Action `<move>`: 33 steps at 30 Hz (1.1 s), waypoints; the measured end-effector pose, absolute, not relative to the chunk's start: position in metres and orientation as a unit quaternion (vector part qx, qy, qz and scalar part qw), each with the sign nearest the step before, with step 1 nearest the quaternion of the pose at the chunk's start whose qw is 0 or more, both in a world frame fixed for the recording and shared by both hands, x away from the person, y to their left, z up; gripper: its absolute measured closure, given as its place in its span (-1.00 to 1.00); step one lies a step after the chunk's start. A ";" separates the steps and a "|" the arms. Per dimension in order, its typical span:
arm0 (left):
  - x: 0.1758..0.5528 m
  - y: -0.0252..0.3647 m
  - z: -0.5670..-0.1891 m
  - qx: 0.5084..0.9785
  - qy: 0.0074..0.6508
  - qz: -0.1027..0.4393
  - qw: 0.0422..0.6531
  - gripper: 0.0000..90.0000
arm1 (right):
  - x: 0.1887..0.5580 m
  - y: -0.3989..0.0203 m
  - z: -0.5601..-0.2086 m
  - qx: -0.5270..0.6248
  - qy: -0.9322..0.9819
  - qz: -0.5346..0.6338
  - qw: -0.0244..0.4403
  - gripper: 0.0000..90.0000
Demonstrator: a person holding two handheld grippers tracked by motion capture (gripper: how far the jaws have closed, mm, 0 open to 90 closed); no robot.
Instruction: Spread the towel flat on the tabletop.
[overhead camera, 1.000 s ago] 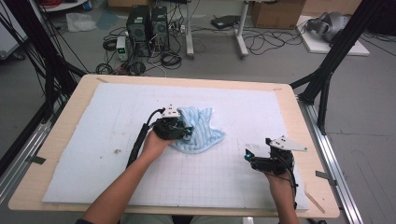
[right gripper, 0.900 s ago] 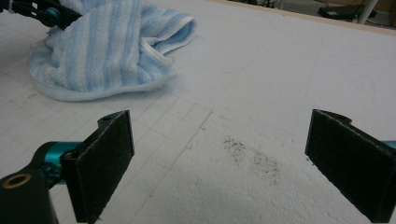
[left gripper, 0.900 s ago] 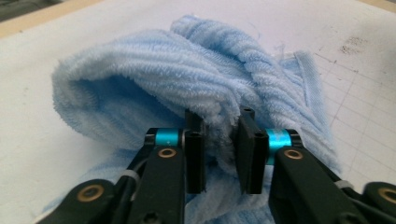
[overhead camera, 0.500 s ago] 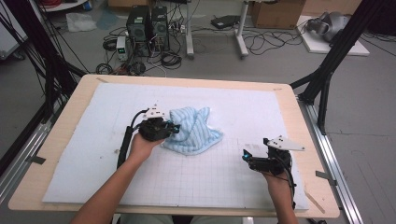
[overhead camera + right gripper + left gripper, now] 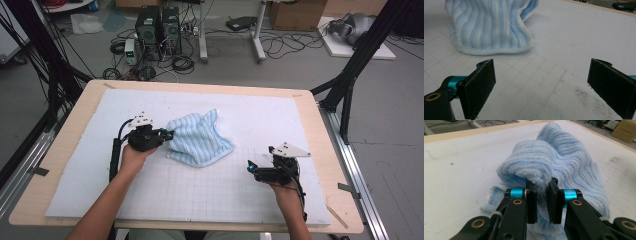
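We see the surface under a white gridded mat, with the blue striped towel bunched near its middle, left of centre. We judge the step to be dragging a pinched fold leftward: the left gripper has its fingers just closed on the towel's edge. The right gripper, near right and well apart, stands wide open; next it likely needs another corner. The towel's underside and far corners stay hidden.
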State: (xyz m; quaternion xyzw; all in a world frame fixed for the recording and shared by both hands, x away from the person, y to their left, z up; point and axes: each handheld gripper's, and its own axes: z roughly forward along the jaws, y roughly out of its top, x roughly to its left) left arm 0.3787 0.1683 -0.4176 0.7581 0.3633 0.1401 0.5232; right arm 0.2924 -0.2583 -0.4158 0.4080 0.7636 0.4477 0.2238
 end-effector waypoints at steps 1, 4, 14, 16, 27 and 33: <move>0.378 0.172 -0.418 0.758 0.361 0.140 0.524 0.77 | 0.293 -0.255 -0.415 0.404 0.766 0.448 0.221 -0.85; 0.376 0.177 -0.422 0.747 0.372 0.143 0.532 0.43 | 0.297 -0.244 -0.415 0.394 0.776 0.442 0.217 -0.85; 0.360 0.204 -0.421 0.718 0.380 0.142 0.565 -0.15 | 0.336 -0.205 -0.421 0.395 0.795 0.413 0.204 -0.62; 0.359 0.208 -0.422 0.717 0.380 0.144 0.566 -0.15 | 0.346 -0.196 -0.423 0.395 0.799 0.408 0.197 -0.36; 0.361 0.208 -0.427 0.726 0.380 0.139 0.557 -0.14 | 0.376 -0.175 -0.442 0.400 0.833 0.348 0.160 0.66; 0.360 0.211 -0.427 0.722 0.387 0.141 0.557 -0.14 | 0.344 -0.193 -0.426 0.363 0.837 0.367 0.179 0.89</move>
